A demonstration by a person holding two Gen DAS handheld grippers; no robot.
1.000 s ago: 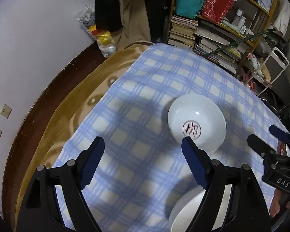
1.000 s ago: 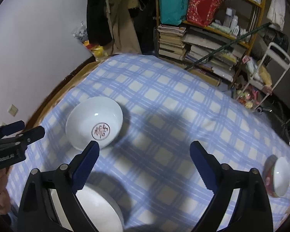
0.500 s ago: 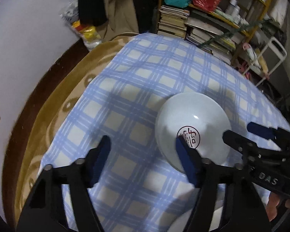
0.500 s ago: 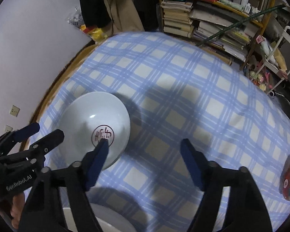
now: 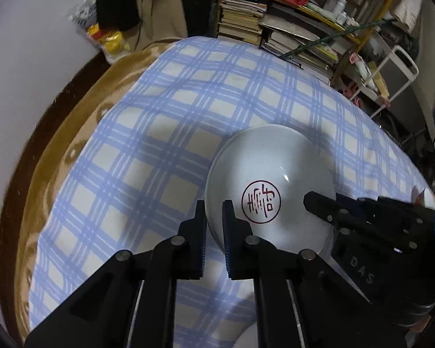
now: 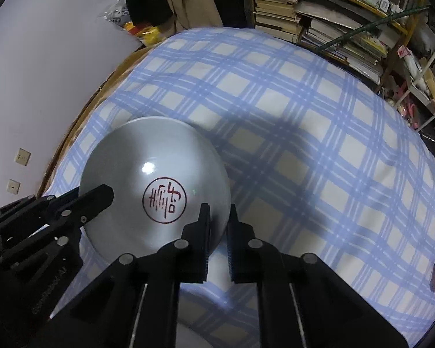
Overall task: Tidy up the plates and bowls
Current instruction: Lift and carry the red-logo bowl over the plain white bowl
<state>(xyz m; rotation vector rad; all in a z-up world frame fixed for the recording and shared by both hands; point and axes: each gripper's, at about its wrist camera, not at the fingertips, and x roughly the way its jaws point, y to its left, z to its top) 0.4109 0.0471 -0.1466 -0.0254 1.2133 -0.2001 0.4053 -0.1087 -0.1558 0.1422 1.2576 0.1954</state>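
Glossy round white bowl (image 5: 275,179) on checked cloth (image 5: 165,133)

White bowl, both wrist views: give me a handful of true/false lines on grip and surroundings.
1. Both hand-held grippers clamp the bowl rim. True: left hand-held gripper on one side, its jaws closing on the rim; right hand-held gripper on the opposite side.
2. The bowl is plain inside. False: a red round mark sits at its centre.
3. The cloth is blue plaid. True.
4. The bowl is upside down. False: it is open side up.
5. A shelf of books stands beyond the table. True.
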